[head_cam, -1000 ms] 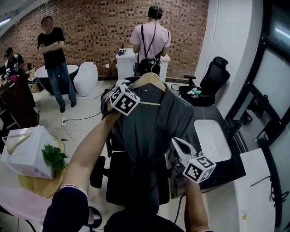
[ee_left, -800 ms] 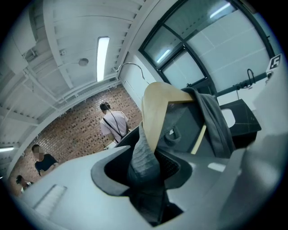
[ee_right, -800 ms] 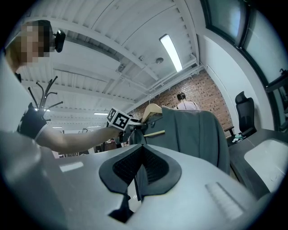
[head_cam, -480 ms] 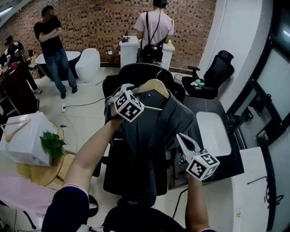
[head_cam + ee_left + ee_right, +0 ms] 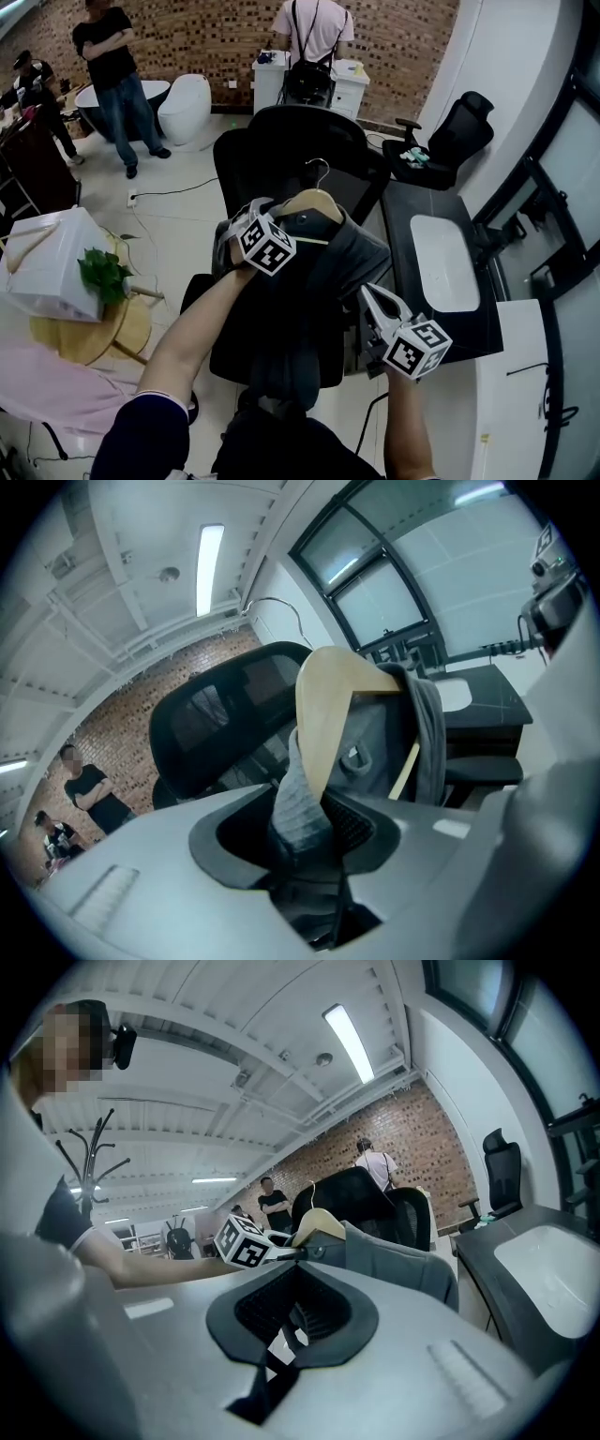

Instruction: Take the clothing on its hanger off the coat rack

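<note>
Grey garment (image 5: pixel 314 281) on its wooden hanger (image 5: pixel 314 201), hook free, hangs just in front of the black office chair's (image 5: pixel 281 141) backrest, above its seat. Left tongs (image 5: pixel 305 836) are clamped on the garment's collar and the hanger's arm. Right tongs (image 5: pixel 281 1330), together and empty, are right of the chair's seat, beside the garment.

Head view steeply down; level gripper views share hanger (image 5: pixel 314 201).

A black office chair (image 5: pixel 281 141) stands at upper centre, a brick wall (image 5: pixel 206 37) behind. At left, a white box (image 5: pixel 47 277) and green plant (image 5: pixel 105 274) sit on a round wooden table (image 5: pixel 112 333). At right, a dark desk (image 5: pixel 412 211) carries a white basin (image 5: pixel 445 262).
</note>
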Demonstrator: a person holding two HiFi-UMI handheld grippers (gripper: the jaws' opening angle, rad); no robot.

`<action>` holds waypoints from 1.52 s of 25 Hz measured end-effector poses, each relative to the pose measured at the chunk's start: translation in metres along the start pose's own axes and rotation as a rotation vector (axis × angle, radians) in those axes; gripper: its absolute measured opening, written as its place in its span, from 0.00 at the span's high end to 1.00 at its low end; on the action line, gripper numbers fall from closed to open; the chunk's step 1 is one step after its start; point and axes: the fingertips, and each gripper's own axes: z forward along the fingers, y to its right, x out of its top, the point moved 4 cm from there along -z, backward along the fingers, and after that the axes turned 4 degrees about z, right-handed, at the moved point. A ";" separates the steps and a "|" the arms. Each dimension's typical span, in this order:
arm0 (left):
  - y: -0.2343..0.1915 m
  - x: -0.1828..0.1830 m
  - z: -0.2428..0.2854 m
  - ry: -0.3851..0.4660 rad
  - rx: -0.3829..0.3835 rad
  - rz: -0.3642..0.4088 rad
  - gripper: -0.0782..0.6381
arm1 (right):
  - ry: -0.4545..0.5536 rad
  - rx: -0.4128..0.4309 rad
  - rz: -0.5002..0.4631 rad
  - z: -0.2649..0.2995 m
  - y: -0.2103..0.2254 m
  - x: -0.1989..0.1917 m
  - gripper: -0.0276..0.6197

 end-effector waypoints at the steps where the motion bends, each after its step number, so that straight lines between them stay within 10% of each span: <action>1: 0.007 -0.008 0.002 -0.012 -0.006 -0.007 0.68 | -0.007 -0.001 0.005 -0.001 0.001 -0.004 0.95; 26: 0.176 -0.184 0.067 -0.328 -0.114 -0.182 0.69 | -0.200 -0.035 0.120 -0.017 0.057 -0.110 0.95; 38: 0.258 -0.244 0.085 -0.447 -0.311 -0.388 0.69 | -0.268 -0.090 0.178 -0.039 0.074 -0.156 0.95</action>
